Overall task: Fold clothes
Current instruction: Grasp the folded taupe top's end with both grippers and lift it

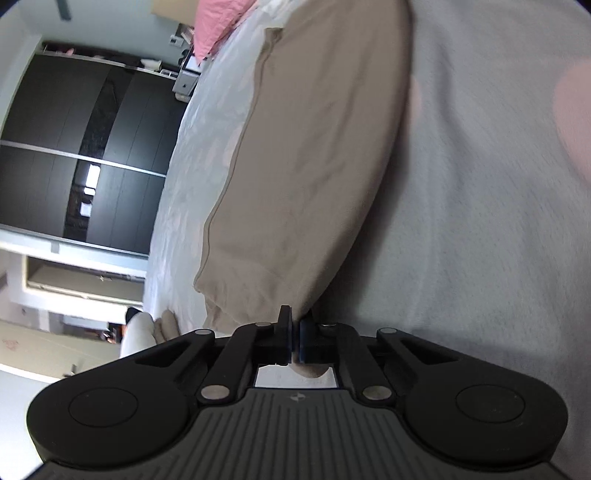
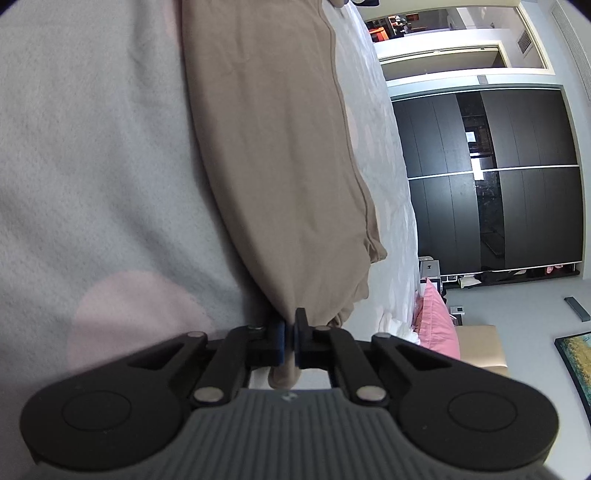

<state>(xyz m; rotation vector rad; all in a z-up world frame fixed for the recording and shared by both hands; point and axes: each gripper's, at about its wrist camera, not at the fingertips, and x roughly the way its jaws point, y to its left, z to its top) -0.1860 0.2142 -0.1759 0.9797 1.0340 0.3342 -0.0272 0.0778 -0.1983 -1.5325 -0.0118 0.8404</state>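
A beige garment [image 1: 306, 158] lies stretched across a pale grey blanket [image 1: 480, 240] on a bed. In the left wrist view my left gripper [image 1: 295, 334] is shut on one near corner of the garment, and a bit of beige cloth shows behind the pads. In the right wrist view the same beige garment [image 2: 273, 147] runs away from the camera, and my right gripper [image 2: 291, 338] is shut on its other near corner, with a fold of cloth pinched between the fingers. Both views are rolled sideways.
The grey blanket [image 2: 92, 166] has pale pink patches. A white sheet [image 1: 199, 166] covers the bed's far part, with a pink pillow [image 1: 218, 22] at one end. Beyond the bed stand a dark wardrobe [image 2: 517, 177], a doorway and a small nightstand [image 2: 430, 271].
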